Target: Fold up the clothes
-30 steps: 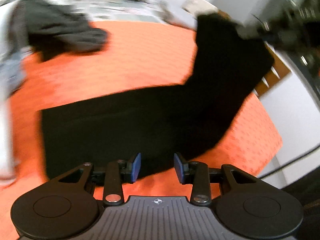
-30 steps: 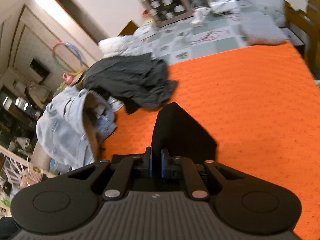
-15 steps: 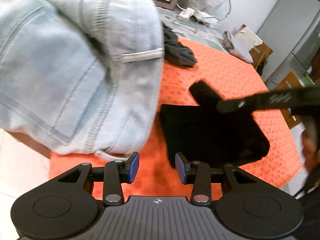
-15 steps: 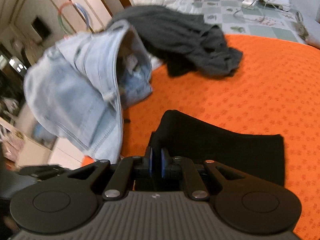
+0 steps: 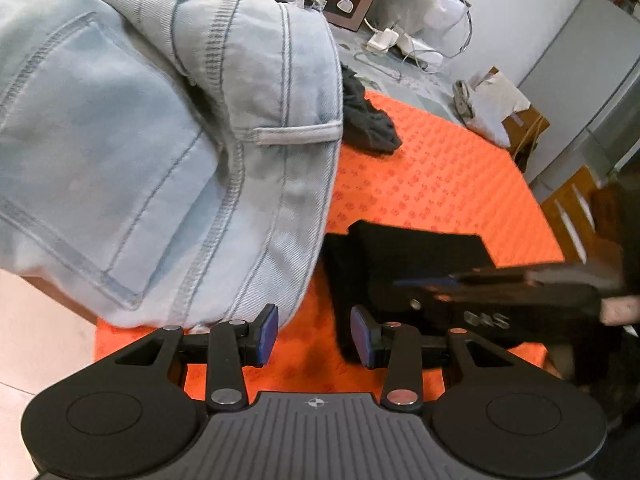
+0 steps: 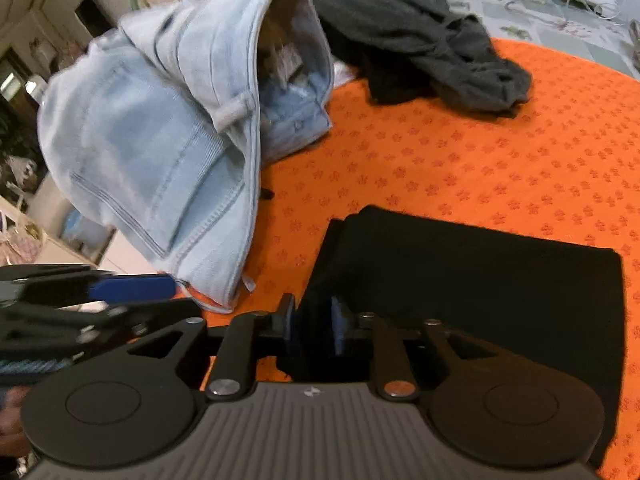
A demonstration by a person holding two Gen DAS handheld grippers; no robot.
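A folded black garment lies flat on the orange tablecloth; it also shows in the left wrist view. My right gripper is open just over its near left corner, fingers apart, nothing between them. It crosses the left wrist view as a dark blur. My left gripper is open and empty, just left of the black garment's near edge. Light blue jeans lie heaped at the table's left; they also show in the right wrist view.
A dark grey garment lies crumpled behind the jeans. The table's left and near edges are close. A fridge, wooden chair and a paper bag stand beyond the far side.
My right gripper laid the black garment's raised end down onto the rest and opened. My left gripper swung to the table's left corner, beside the jeans.
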